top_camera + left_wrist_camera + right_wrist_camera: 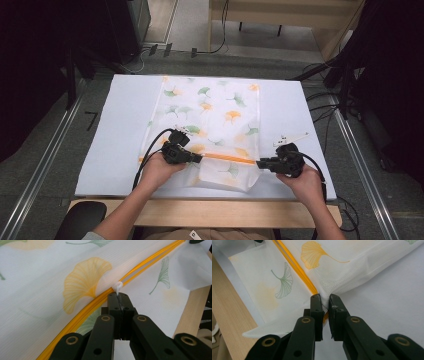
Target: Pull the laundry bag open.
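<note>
A white mesh bag (215,115) printed with green and orange ginkgo leaves lies flat on the table. An orange zipper (227,158) runs across its near end. My left gripper (199,158) sits at the zipper's left part, shut on the small white zipper pull (118,286), which pokes out above the tips of my left gripper (119,296). At the zipper's right end, my right gripper (260,163) pinches the bag's corner. In the right gripper view, mesh and the end of the zipper (294,265) are caught between the jaws of my right gripper (325,298).
The bag rests on a white mat (125,125) covering a wooden table (210,212), whose bare front edge lies just behind my hands. Cables (325,107) trail off the right side. Metal rails (45,165) flank the table on the floor.
</note>
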Demonstrator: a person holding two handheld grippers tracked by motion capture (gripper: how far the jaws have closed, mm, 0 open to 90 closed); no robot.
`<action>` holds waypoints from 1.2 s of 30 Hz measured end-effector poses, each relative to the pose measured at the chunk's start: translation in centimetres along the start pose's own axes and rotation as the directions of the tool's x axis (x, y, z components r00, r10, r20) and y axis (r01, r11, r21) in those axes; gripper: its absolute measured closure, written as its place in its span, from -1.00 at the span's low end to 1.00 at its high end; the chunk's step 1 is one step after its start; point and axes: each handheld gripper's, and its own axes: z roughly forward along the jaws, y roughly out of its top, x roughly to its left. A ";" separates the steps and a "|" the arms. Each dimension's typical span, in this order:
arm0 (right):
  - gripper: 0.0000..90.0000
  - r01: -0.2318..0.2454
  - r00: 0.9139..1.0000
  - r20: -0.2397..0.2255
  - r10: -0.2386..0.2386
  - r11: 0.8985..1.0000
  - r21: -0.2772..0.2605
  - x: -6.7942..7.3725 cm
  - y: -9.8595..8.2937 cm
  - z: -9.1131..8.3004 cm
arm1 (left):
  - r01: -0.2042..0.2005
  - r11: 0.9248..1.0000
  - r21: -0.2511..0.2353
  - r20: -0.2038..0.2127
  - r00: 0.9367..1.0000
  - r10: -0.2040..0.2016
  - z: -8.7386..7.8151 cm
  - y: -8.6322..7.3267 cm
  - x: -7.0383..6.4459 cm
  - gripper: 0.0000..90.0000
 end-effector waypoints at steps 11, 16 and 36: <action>0.88 -0.001 1.000 0.002 0.001 1.000 -0.005 -0.2 -0.1 -0.1 | 0.015 1.000 0.017 -0.006 1.000 -0.015 -2.6 -1.7 1.7 1.00; 0.88 -0.004 1.000 0.008 0.004 1.000 0.008 -0.2 0.0 0.1 | 0.010 1.000 -0.002 -0.003 1.000 -0.010 -2.9 -1.7 1.6 1.00; 0.88 -0.009 1.000 0.002 0.009 1.000 0.000 -0.3 0.0 0.0 | 0.020 1.000 0.002 0.008 1.000 -0.020 -2.9 -1.8 1.7 1.00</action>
